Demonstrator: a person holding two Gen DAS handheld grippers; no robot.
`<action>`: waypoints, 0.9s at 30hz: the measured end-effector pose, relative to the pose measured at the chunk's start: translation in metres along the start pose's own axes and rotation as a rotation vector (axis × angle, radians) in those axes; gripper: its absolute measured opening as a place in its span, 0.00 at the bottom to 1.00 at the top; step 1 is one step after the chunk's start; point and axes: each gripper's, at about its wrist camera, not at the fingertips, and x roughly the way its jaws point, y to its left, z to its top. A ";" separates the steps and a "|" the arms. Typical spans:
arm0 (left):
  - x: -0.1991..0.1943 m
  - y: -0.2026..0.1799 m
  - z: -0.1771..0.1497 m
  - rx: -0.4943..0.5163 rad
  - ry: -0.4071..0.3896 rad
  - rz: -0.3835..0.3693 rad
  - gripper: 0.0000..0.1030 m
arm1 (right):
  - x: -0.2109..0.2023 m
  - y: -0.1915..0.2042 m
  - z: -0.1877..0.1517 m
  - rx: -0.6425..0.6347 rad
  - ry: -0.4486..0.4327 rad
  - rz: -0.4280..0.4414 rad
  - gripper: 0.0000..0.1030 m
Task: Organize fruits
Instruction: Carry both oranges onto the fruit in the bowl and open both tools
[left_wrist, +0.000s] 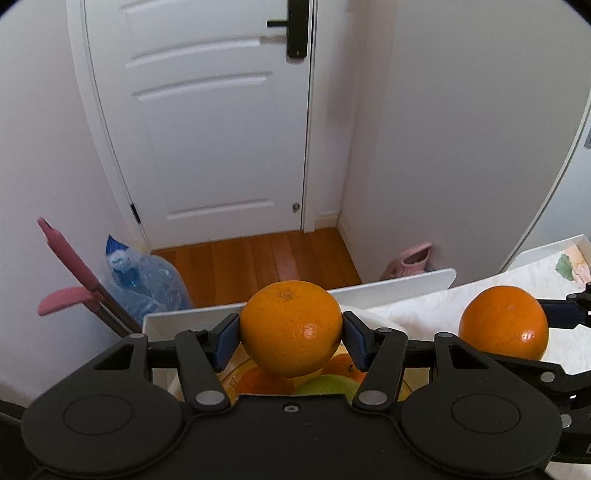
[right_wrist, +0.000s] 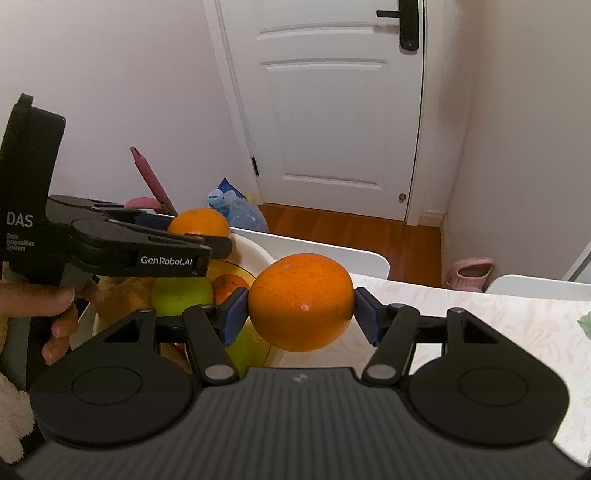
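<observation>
My left gripper is shut on an orange and holds it above a white bowl of fruit. In the bowl lie a green apple, another orange and a yellowish pear. My right gripper is shut on a second orange, to the right of the bowl and above the table. The left wrist view shows that orange at the right, and the right wrist view shows the left gripper's orange.
A white chair back stands behind the table's far edge. Beyond it are a white door, wooden floor, a water bottle, pink-handled tools and a pink slipper. A patterned cloth covers the table.
</observation>
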 end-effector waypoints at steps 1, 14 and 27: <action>0.002 0.001 0.000 -0.005 0.007 -0.001 0.62 | 0.002 0.000 0.002 -0.001 0.001 -0.002 0.74; -0.052 0.013 -0.002 -0.053 -0.136 0.080 1.00 | 0.004 0.000 0.008 -0.061 0.014 0.016 0.74; -0.082 0.023 -0.030 -0.125 -0.150 0.135 1.00 | 0.033 0.008 0.012 -0.051 0.046 0.089 0.74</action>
